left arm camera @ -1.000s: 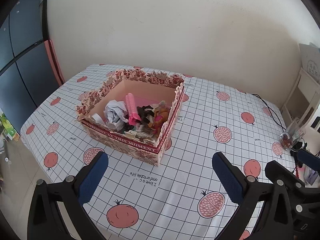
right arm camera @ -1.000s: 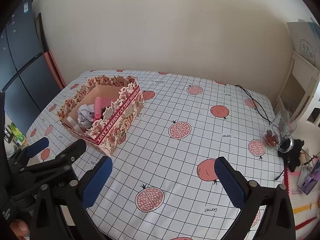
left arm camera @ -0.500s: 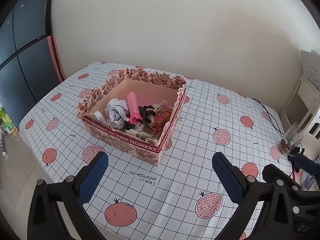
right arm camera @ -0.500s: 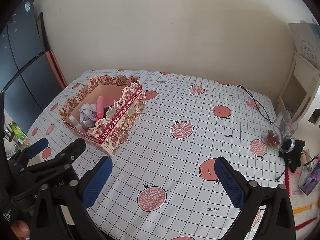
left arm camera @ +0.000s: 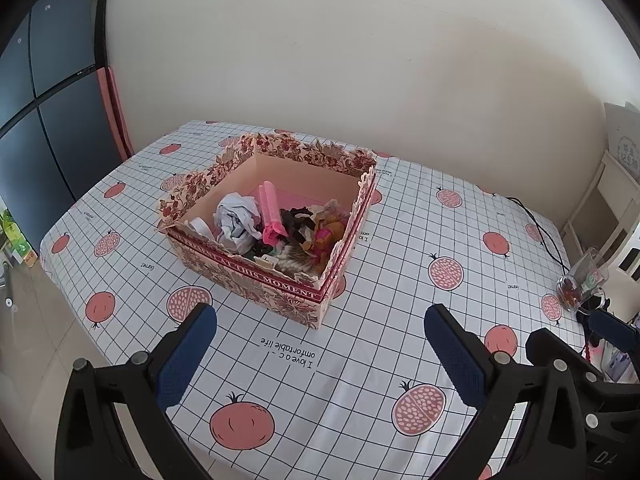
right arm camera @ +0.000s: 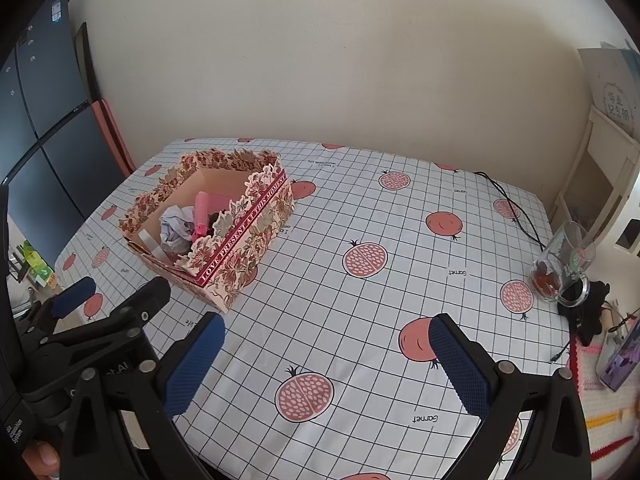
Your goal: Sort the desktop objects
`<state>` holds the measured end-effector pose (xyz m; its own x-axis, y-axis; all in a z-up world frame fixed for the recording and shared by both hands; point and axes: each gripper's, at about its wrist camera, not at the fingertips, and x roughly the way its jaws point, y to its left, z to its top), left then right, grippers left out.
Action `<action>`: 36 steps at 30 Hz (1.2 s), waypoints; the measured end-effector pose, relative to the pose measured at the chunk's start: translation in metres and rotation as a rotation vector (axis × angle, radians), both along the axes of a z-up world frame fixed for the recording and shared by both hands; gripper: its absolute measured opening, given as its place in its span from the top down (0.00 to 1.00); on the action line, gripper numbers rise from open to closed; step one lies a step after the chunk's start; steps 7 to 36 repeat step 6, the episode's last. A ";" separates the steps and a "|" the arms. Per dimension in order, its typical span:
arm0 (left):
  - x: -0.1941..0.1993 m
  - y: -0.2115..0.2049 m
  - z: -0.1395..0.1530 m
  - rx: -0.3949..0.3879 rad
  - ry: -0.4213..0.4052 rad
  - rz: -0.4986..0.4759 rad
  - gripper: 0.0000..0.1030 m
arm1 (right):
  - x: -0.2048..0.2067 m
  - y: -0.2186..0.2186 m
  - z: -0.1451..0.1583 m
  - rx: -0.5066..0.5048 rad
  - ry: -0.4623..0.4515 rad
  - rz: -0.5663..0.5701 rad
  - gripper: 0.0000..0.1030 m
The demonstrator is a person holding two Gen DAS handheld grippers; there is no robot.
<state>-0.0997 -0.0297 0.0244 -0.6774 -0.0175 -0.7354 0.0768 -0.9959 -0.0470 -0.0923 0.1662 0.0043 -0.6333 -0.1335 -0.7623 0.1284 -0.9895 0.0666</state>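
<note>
Scalloped floral cardboard box point(left arm camera: 280, 284); crumpled fabrics point(left arm camera: 238, 222).

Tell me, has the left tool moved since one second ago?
Yes. The left tool has pulled back and up: the box and table now look smaller and farther.

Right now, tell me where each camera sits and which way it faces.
Left wrist: rides the left tool, above the table's near edge, facing the floral box; both blue fingers show, spread and empty.
Right wrist: rides the right tool, further right, facing the tablecloth; open fingers and a fingertip show.
Shared: box, glass mug, and each sees the other tool.
</note>
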 end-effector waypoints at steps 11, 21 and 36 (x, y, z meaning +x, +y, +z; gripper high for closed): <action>0.000 -0.001 0.000 0.002 -0.001 0.005 0.00 | 0.000 -0.001 0.000 0.001 -0.001 0.003 0.00; 0.000 -0.001 0.000 0.002 -0.001 0.005 0.00 | 0.000 -0.001 0.000 0.001 -0.001 0.003 0.00; 0.000 -0.001 0.000 0.002 -0.001 0.005 0.00 | 0.000 -0.001 0.000 0.001 -0.001 0.003 0.00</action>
